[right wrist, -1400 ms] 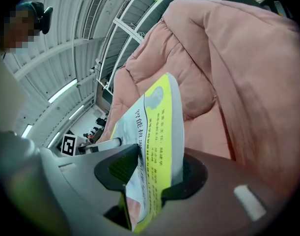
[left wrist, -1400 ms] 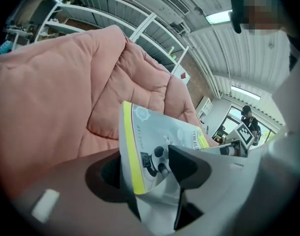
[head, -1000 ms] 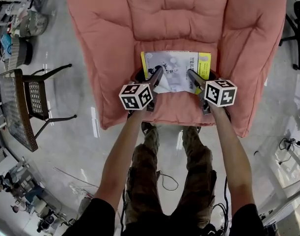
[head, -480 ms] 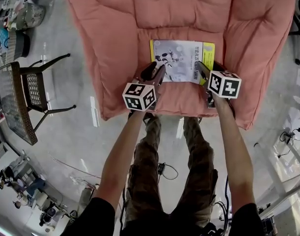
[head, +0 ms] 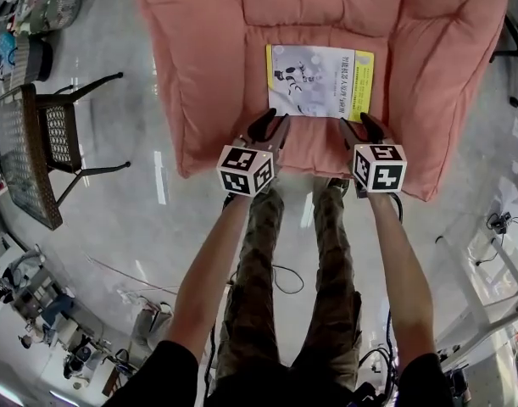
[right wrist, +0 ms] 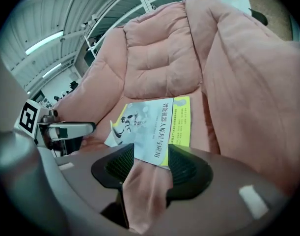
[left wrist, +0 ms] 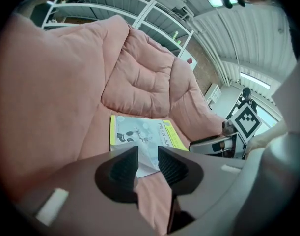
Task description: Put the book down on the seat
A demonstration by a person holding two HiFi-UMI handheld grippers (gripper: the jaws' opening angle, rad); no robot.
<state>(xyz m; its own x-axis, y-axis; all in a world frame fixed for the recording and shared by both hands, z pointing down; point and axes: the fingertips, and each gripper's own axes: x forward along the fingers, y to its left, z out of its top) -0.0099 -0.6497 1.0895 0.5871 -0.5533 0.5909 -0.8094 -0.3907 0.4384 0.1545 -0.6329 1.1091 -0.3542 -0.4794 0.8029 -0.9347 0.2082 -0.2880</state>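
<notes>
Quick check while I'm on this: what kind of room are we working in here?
Probably an industrial hall or lab space, not a home: a glossy concrete floor, metal shelving racks, and a corrugated ceiling with strip lights.

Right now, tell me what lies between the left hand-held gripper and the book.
Only bare seat cushion, shown in the left gripper view. The left hand-held gripper has just been closing its jaws, empty, short of the book.

One book [head: 320, 81], one seat [head: 208, 75], two tools, left tool [head: 277, 119] and right tool [head: 353, 120], one dark chair [head: 25, 172].
</notes>
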